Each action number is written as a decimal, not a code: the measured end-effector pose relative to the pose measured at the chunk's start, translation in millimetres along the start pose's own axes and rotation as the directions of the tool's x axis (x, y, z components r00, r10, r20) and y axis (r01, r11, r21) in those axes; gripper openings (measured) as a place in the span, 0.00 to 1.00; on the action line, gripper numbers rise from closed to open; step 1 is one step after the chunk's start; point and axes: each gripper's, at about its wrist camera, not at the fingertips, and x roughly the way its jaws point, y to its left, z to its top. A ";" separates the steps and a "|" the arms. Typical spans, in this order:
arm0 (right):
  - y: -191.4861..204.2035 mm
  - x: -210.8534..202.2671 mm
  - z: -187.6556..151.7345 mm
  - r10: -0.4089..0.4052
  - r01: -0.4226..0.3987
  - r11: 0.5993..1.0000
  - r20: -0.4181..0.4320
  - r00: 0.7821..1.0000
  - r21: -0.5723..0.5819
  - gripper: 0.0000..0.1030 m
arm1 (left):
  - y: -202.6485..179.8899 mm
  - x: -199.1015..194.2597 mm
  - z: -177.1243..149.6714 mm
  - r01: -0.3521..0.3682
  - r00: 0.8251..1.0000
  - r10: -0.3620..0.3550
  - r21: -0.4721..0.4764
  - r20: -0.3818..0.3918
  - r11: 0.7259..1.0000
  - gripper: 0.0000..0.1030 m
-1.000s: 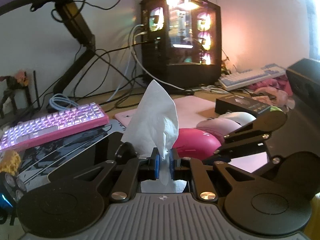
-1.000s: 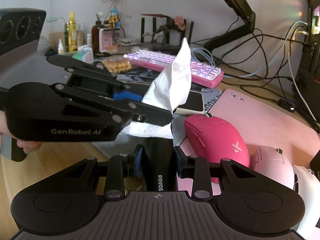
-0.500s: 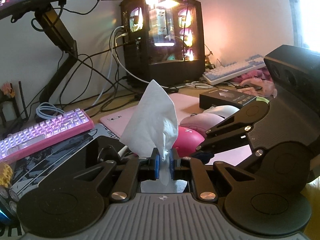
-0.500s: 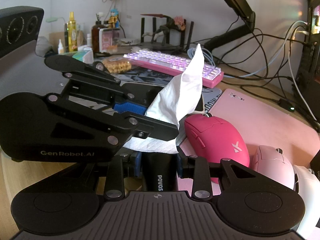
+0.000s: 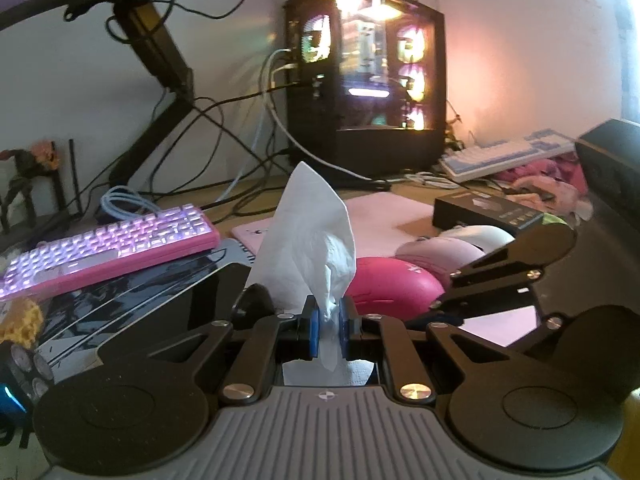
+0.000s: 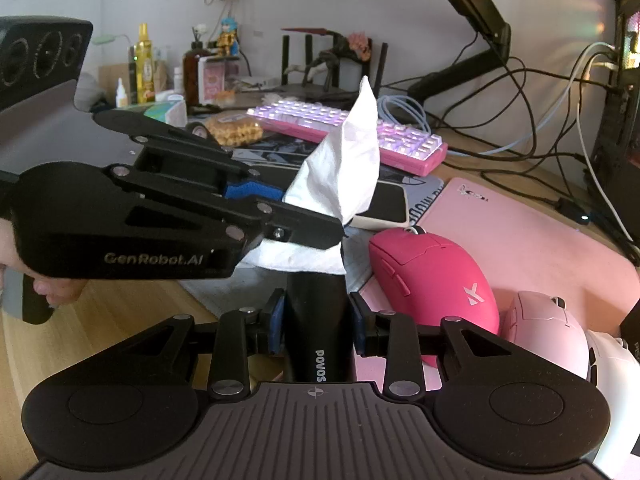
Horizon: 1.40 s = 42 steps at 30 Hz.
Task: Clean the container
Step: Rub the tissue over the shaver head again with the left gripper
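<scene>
My left gripper [image 5: 329,322] is shut on a white tissue [image 5: 308,240] that stands up in a peak and hangs a little below the blue pads. In the right wrist view the left gripper [image 6: 308,220] comes in from the left, with the tissue [image 6: 348,168] just over the top end of a black container marked POVOS [image 6: 316,320]. My right gripper [image 6: 316,320] is shut on that black container and holds it upright. In the left wrist view the right gripper's fingers [image 5: 504,276] show at the right; the container's end [image 5: 254,300] peeks out behind the tissue.
A hot pink mouse [image 6: 432,280], a pale pink mouse [image 6: 548,336] and a white mouse [image 6: 612,364] lie on a pink mat [image 6: 520,232] at the right. A lit pink keyboard [image 6: 352,132] and a phone [image 6: 384,204] lie behind. A lit PC case [image 5: 368,92], cables and a monitor arm stand at the back.
The left gripper with the tissue has shifted back and forth over the container's top, toward the right half a second ago and now back to the left. The right gripper has held still.
</scene>
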 end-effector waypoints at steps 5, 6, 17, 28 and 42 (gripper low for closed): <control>0.2 0.0 0.0 -0.001 0.001 1.000 0.000 1.000 -0.001 0.35 | 2.1 0.3 0.5 -0.011 1.000 0.011 -0.010 -0.001 1.000 0.14; 0.2 0.0 -0.1 -0.001 0.001 1.000 0.000 1.000 -0.001 0.35 | 1.8 0.4 0.6 -0.012 1.000 0.012 -0.008 -0.001 1.000 0.14; -0.2 0.0 -0.2 -0.001 0.001 1.000 0.000 1.000 -0.002 0.35 | -7.7 -0.4 -0.5 0.051 0.999 -0.052 0.053 -0.001 0.997 0.14; -0.5 -0.2 -0.2 0.000 0.000 1.000 0.000 1.000 -0.001 0.35 | -17.1 -0.4 -2.1 0.087 0.996 -0.087 0.100 -0.008 0.991 0.14; 0.4 -0.4 0.1 0.000 0.000 1.000 0.000 1.000 0.000 0.35 | -3.9 0.2 -0.9 0.041 0.999 -0.041 0.007 0.002 0.999 0.14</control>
